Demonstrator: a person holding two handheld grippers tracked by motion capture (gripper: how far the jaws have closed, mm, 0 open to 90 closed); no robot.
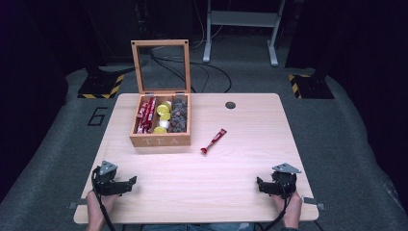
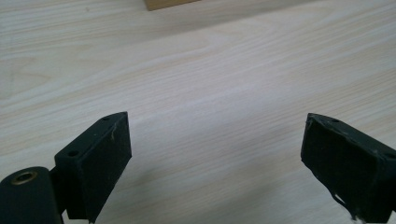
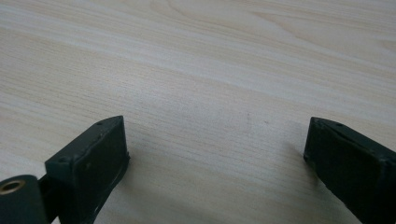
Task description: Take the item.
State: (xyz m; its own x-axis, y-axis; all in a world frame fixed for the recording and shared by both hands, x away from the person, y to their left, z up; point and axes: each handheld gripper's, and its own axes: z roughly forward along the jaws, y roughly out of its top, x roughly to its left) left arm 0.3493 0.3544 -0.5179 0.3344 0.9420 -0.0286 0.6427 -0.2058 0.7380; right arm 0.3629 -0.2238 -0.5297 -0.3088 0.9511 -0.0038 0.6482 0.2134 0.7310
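Observation:
A wooden tea box (image 1: pixel 160 140) marked TEA stands at the table's back left with its glass lid (image 1: pixel 161 66) raised. Inside lie red sachets (image 1: pixel 146 114), yellow round packs (image 1: pixel 163 117) and dark packets (image 1: pixel 179 115). One red sachet (image 1: pixel 214 140) lies loose on the table to the right of the box. My left gripper (image 1: pixel 129 182) rests open near the front left edge, with bare wood between its jaws (image 2: pixel 215 140). My right gripper (image 1: pixel 260 184) rests open near the front right edge, also over bare wood (image 3: pixel 215 140). A corner of the box (image 2: pixel 169 3) shows at the top of the left gripper view.
The light wooden table (image 1: pixel 231 178) has a round cable hole (image 1: pixel 230 105) at the back right. Beyond it, cables run across the grey floor, with a white stand (image 1: pixel 240 29) and yellow-black striped bases (image 1: pixel 102 86) further back.

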